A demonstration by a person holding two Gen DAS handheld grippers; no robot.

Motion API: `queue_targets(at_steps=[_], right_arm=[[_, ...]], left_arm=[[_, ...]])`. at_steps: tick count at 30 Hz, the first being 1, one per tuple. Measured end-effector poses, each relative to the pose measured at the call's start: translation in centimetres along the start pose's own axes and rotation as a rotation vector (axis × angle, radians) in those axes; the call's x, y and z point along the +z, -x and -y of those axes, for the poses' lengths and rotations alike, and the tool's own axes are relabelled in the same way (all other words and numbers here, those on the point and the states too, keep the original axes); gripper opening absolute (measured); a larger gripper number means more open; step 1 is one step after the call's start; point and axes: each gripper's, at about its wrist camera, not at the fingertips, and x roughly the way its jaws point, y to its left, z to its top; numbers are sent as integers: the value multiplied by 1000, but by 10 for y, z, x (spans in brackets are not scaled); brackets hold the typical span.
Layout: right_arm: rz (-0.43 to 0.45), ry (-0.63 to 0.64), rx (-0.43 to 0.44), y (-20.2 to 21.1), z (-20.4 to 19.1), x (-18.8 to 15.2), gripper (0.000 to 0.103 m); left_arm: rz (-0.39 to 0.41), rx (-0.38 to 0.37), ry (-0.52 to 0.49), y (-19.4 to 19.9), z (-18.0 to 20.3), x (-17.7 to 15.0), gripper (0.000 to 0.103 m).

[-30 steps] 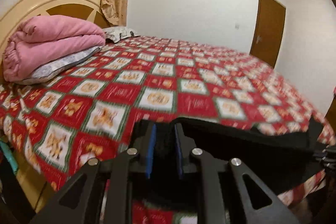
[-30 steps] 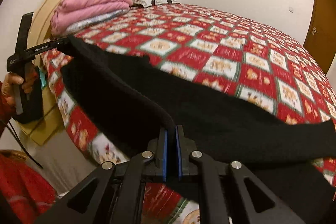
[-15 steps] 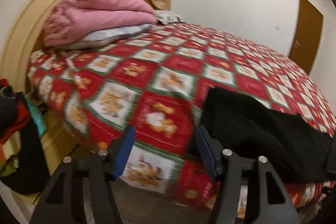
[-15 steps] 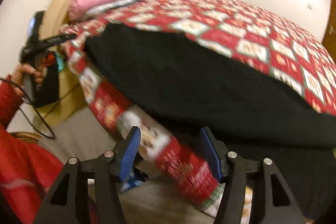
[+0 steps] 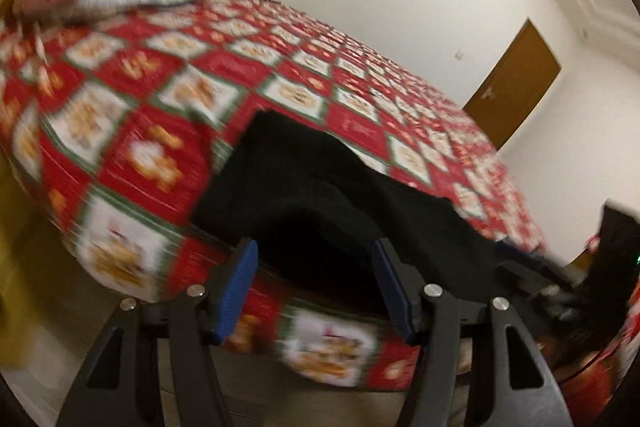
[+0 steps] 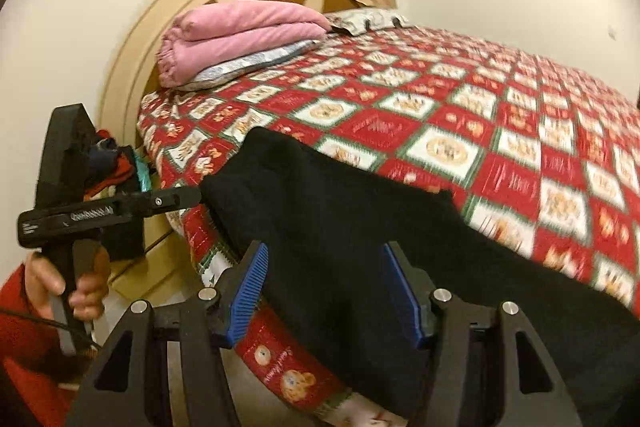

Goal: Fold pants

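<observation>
Black pants (image 5: 320,179) lie flat along the near edge of the bed with the red patterned cover (image 5: 160,75), partly draped over its side. My left gripper (image 5: 315,255) is open just in front of the pants' left end, its blue pads clear of the cloth. My right gripper (image 6: 325,259) is also open, low over the pants (image 6: 340,195), with cloth seen between the pads but not pinched. In the right wrist view the left gripper (image 6: 188,197) points at the pants' left end, held by a hand (image 6: 80,287) in a red sleeve.
A folded pink blanket (image 6: 240,31) and pillows (image 6: 368,19) rest against the cream headboard (image 6: 132,75) at the bed's far left. A heap of clothes (image 6: 116,167) sits beside the bed. A brown door (image 5: 516,79) stands in the far wall.
Both grippers, shut on the pants a second ago, have let go and opened. The pants now rest on the bed's edge. The right gripper has swung left along them.
</observation>
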Motion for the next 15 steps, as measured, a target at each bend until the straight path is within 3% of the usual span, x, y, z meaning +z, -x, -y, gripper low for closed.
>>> queue_targets(at_steps=[4, 15], right_arm=[[-27, -59, -8, -7, 6, -14, 60], [-30, -79, -8, -9, 8, -26, 60]], left_arm=[[-46, -127, 143, -14, -3, 0, 63], [-38, -215, 500, -45, -44, 11, 63]])
